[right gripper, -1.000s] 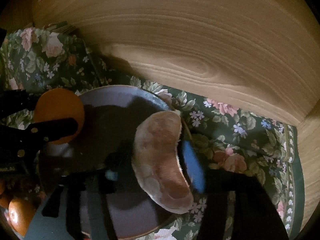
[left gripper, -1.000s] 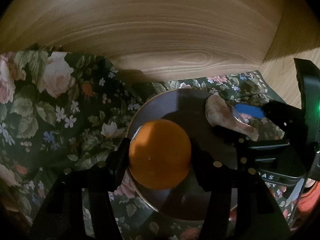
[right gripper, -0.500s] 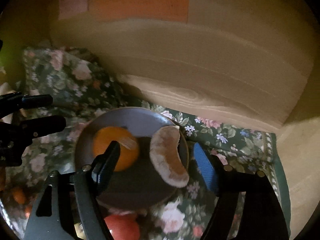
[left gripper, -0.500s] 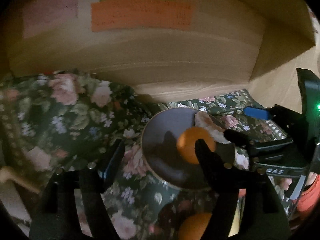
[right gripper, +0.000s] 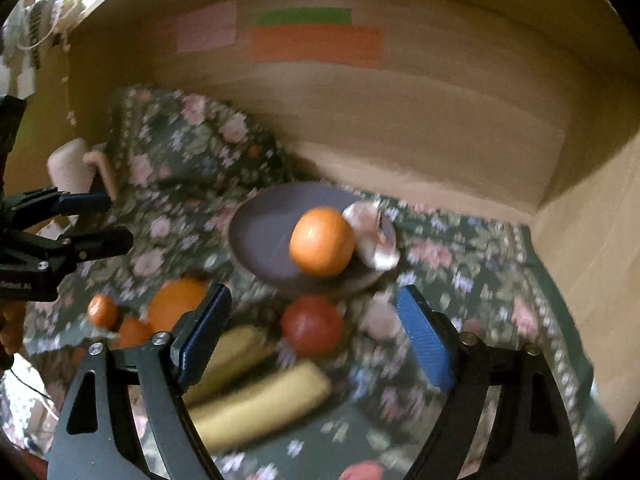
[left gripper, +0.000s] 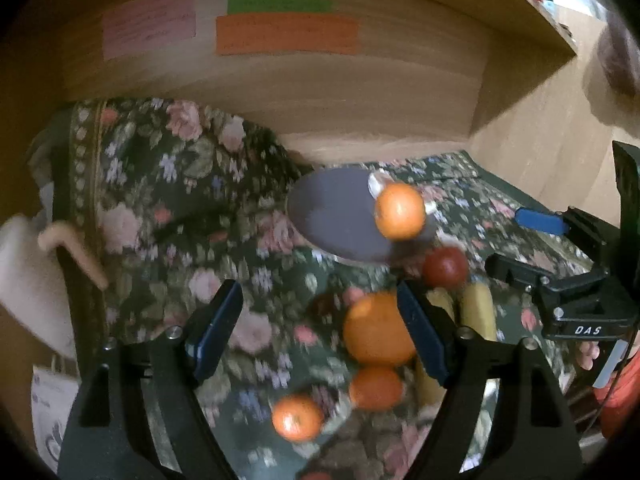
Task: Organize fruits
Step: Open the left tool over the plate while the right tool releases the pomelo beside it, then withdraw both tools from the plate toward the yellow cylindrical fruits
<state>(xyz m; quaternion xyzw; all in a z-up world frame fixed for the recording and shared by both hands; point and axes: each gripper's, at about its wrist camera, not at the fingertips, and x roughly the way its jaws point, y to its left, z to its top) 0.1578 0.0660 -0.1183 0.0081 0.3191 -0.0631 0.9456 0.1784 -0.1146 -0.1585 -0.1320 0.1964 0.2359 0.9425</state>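
While both grippers hung with fingers spread wide and empty, the left gripper and right gripper had pulled well back from the plate, where a second earlier each was clamped on its fruit. The orange and the pale wedge now lay on the plate, touching. The big orange, tomato and bananas waited on the floral cloth; the round ones looked firm and prone to roll, best pinched across the middle.
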